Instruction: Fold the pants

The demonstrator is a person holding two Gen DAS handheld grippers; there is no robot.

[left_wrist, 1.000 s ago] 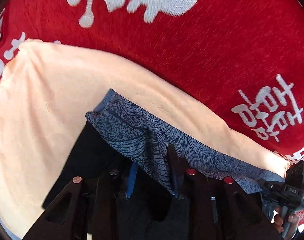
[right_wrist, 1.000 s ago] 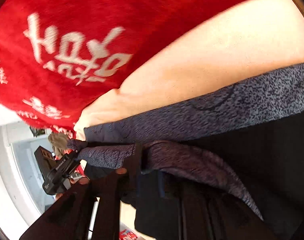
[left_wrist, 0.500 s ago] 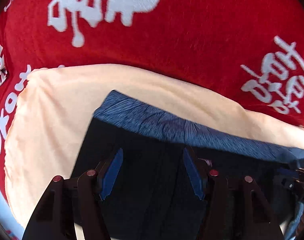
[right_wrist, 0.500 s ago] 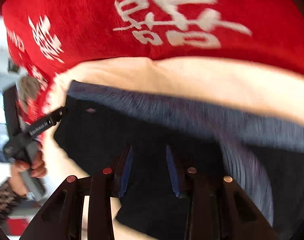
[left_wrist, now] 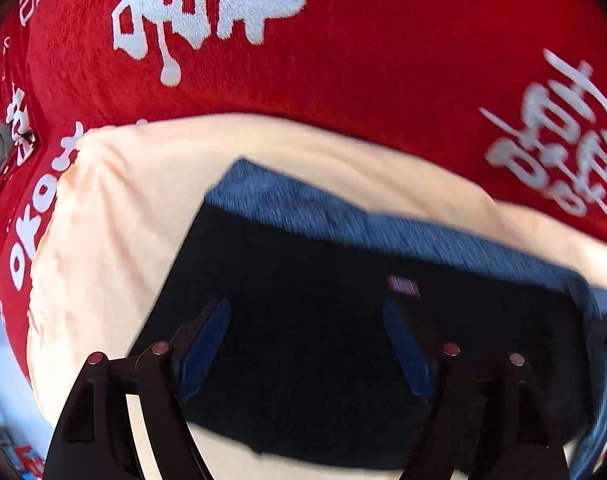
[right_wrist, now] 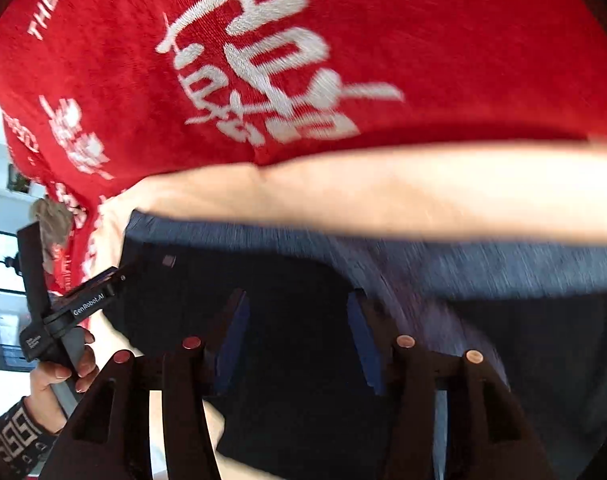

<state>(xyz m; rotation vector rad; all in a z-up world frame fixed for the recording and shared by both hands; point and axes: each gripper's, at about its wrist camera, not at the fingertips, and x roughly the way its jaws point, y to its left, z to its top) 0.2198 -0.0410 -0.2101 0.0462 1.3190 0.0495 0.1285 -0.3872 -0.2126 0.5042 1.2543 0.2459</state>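
Note:
The dark pants (left_wrist: pixel 323 272) lie folded on a peach cloth (left_wrist: pixel 103 240), their blue-grey patterned waistband (left_wrist: pixel 343 216) along the far edge. My left gripper (left_wrist: pixel 305 322) hovers just over the dark fabric, its jaws opening and nothing between the blue pads (left_wrist: pixel 207 344). In the right wrist view my right gripper (right_wrist: pixel 297 320) hangs above the same pants (right_wrist: pixel 263 272), jaws also opening and empty. The waistband (right_wrist: pixel 503 264) runs behind it, blurred. The left gripper (right_wrist: pixel 63 312) shows at the pants' left end, held by a hand (right_wrist: pixel 59 376).
A red blanket (left_wrist: pixel 383 80) with white lettering spreads under the peach cloth (right_wrist: pixel 383 192) and fills the far half of both views. The blanket's edge and a pale floor show at the left of the right wrist view. A small tag (left_wrist: pixel 403 285) sits on the pants.
Both grippers held the patterned waistband a second ago and have let it go. The pants now lie flat, and both pairs of jaws have widened while pulling back from the fabric.

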